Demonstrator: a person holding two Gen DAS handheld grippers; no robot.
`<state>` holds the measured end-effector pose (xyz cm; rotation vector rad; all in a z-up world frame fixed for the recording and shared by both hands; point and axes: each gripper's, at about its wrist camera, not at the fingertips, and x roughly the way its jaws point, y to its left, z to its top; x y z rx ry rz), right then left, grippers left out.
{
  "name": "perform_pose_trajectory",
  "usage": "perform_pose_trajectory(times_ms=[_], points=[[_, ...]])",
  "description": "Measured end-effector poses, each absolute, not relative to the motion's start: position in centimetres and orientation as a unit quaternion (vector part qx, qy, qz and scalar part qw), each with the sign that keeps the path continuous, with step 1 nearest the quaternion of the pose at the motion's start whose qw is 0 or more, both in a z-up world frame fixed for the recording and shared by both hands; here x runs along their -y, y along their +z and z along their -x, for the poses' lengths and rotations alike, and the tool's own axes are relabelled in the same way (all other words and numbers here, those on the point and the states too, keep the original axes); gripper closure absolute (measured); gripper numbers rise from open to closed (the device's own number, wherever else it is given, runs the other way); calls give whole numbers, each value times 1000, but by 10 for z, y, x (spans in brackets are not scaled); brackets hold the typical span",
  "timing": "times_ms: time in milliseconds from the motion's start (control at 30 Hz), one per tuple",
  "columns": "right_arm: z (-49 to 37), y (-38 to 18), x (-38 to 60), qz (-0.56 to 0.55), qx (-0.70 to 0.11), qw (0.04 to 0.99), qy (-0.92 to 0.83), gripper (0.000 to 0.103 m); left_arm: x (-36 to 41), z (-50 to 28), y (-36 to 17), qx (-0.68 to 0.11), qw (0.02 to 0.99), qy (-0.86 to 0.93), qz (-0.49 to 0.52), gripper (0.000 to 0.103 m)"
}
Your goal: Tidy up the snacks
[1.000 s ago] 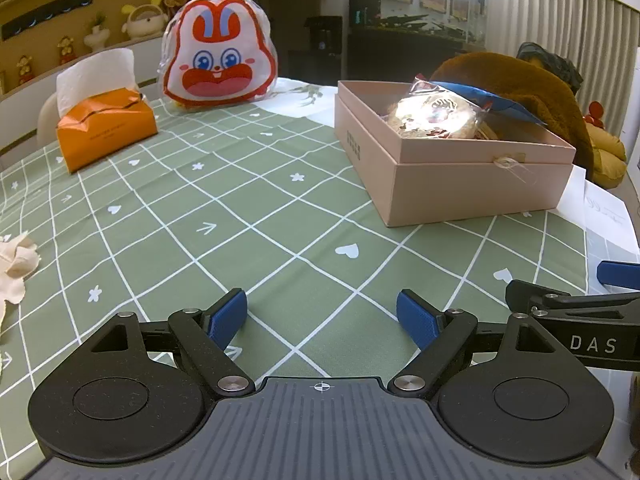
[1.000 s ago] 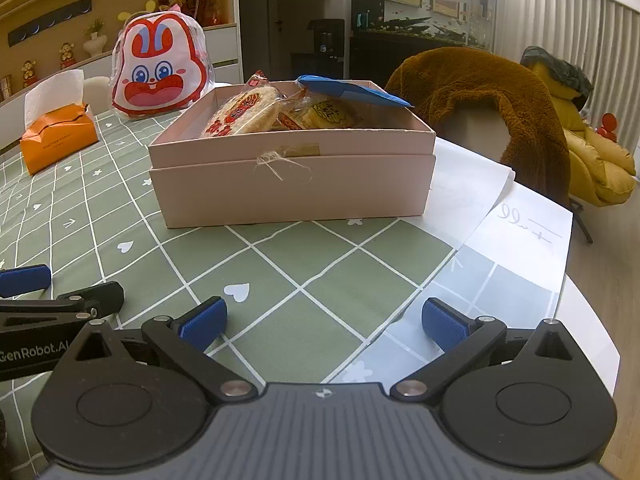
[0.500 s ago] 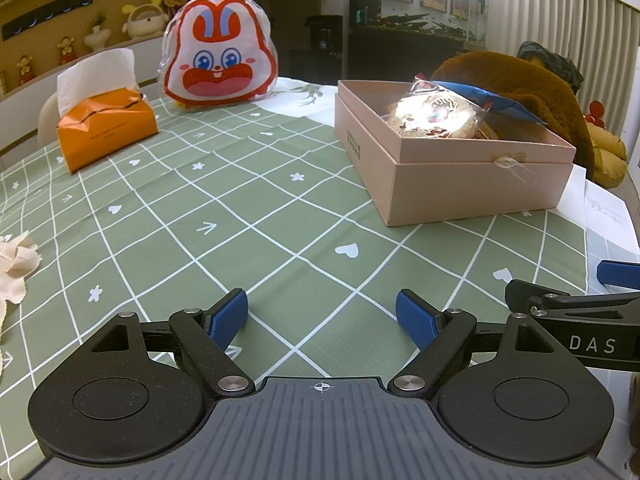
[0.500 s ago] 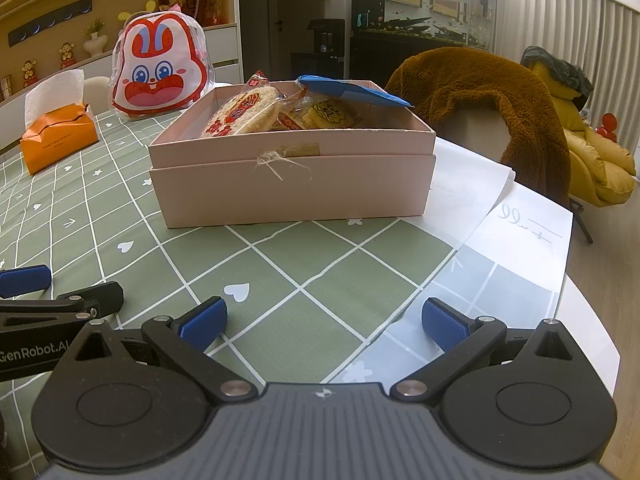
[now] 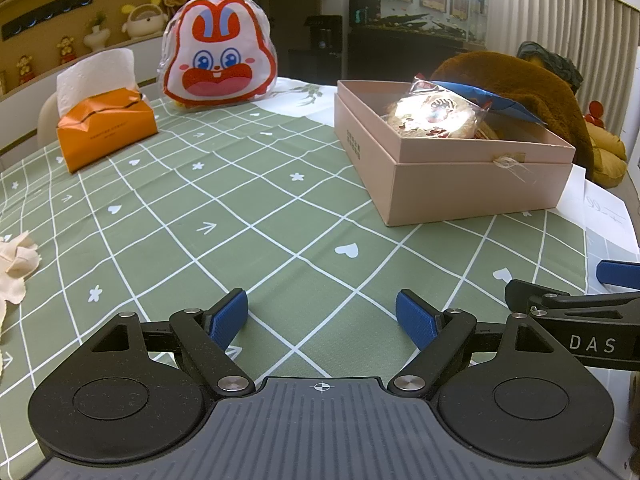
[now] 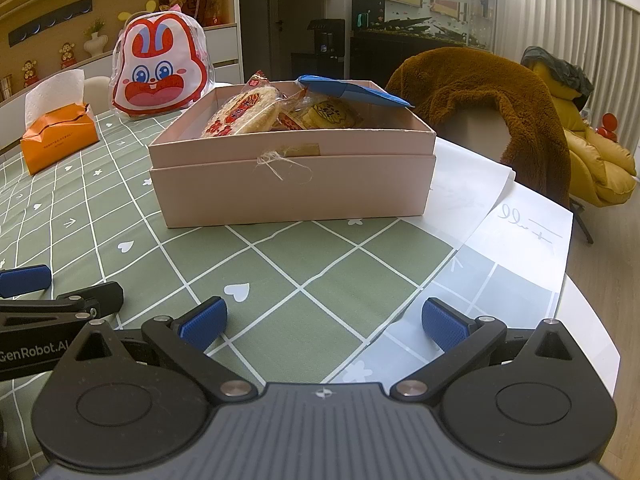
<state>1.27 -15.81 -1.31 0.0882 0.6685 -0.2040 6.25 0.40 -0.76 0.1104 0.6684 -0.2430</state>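
Observation:
A pink box [image 5: 476, 186] [image 6: 292, 184] stands on the green checked tablecloth [image 5: 240, 216] and holds wrapped snacks. A round rice cracker pack [image 6: 244, 114] [image 5: 434, 114] leans inside it, beside a yellow snack pack [image 6: 330, 114] and a blue packet [image 6: 356, 94] resting on the rim. My left gripper [image 5: 322, 318] is open low over the cloth, well short of the box, with nothing between its fingers. Open and empty as well, my right gripper [image 6: 324, 320] sits in front of the box. Each gripper shows at the other view's edge.
A rabbit-face bag [image 5: 220, 70] and an orange tissue box [image 5: 106, 132] stand at the table's far side. A crumpled tissue [image 5: 16, 256] lies at the left edge. White paper sheets [image 6: 516, 236] cover the right end. A brown fleece [image 6: 480, 96] drapes a chair behind the box.

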Motion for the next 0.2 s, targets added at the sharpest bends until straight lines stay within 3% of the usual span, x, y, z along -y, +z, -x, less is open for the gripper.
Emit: perform_pose_trajectory(times_ms=[200], points=[[-13,-13,158,-43,-327,939,-100,0,-3,-63,-8,-326,935,-127,-56,18]])
